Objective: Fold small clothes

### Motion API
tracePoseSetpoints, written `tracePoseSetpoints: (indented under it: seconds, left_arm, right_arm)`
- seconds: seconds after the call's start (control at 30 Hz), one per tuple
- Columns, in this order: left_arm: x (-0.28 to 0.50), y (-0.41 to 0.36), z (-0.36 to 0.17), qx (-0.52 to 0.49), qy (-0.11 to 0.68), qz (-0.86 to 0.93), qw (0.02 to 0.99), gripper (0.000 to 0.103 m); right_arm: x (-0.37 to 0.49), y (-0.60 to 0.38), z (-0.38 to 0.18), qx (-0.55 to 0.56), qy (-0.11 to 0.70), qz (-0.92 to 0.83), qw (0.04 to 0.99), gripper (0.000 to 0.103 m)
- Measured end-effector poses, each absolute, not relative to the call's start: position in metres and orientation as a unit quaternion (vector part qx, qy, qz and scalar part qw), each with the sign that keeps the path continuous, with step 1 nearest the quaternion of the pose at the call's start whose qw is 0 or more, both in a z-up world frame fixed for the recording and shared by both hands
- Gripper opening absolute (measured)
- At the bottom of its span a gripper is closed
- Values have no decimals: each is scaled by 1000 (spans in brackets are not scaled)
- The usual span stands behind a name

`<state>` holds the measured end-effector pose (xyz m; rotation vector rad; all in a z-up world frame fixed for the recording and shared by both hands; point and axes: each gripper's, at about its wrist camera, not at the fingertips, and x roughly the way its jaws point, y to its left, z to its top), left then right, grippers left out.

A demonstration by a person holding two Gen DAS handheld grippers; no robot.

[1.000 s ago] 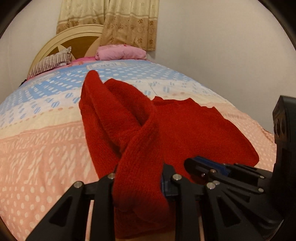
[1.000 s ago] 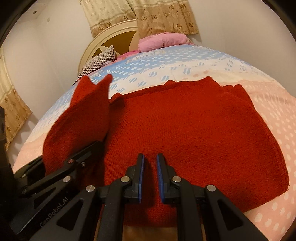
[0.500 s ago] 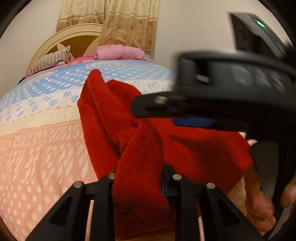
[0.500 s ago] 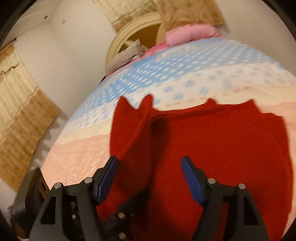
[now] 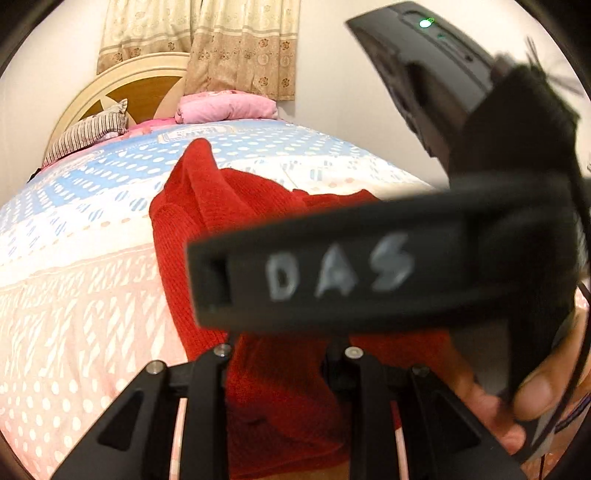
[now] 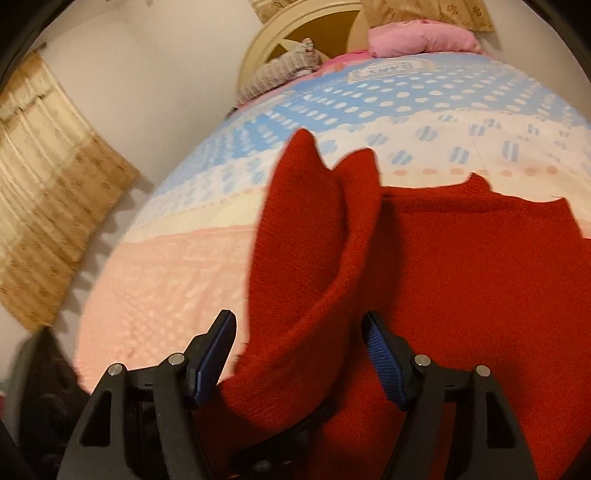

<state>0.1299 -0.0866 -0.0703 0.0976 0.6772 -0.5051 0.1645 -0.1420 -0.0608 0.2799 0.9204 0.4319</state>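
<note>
The sweater (image 6: pixel 480 280) lies on the bed (image 6: pixel 177 280) near its foot edge. The sleeve (image 6: pixel 306 251) rises at the sweater's left side. The pillows (image 6: pixel 421 38) lie at the head edge, before the headboard (image 6: pixel 295 22). The right tool (image 6: pixel 299 354) straddles the sleeve; the left tool (image 5: pixel 280 373) sits below it.

Black tool (image 6: pixel 299 354) with blue ribbed pads (image 6: pixel 382 356), silver screws.

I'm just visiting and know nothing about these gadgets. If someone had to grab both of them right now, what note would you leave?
Left gripper: shut on a lifted fold of the red sweater.
Right gripper: jaws open, hovering around that raised fold just above the left one, gripping nothing.
The rest of the sweater lies flat on the bedspread.
Done: one side raised.
Left: lay it across, finish folding.
</note>
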Motion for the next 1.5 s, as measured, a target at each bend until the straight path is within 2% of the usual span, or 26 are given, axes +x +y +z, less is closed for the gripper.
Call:
tracePoseSetpoints:
  seconds: [0.03,0.07,0.13,0.17,0.27,0.43,0.6,0.77,1.0,1.23,1.5]
  left_arm:
    - [130,-87,-70,47,329,-246,910,26]
    - [129,-86,-70,43,330,-251,909,26]
    - [130,-82,-70,27,332,-261,906,27]
    - [131,-79,-70,15,334,-266,904,31]
    - [133,-75,-70,-4,339,-275,900,32]
    - [124,-92,-68,39,337,-261,904,32]
    - [125,-97,-68,59,338,-255,904,32]
    - [128,-86,-69,56,339,-257,903,32]
    - [142,-87,-72,55,342,-261,901,32]
    - [142,-73,-66,-8,355,-298,886,32]
    - [140,-97,-54,-21,374,-303,876,31]
  right_arm:
    - [164,-141,-63,126,440,201,866,65]
    - [163,-142,-64,125,438,202,867,51]
    - [160,-146,-64,137,427,194,872,41]
    - [157,-149,-63,150,421,192,874,35]
    - [148,-160,-65,185,401,182,879,30]
    - [141,-179,-81,270,379,177,867,28]
    - [137,-187,-90,299,374,174,861,27]
    - [129,-179,-82,261,369,161,877,23]
    - [127,-182,-84,252,363,155,884,23]
    - [123,-175,-68,201,356,143,901,21]
    - [114,-186,-47,156,347,122,917,19]
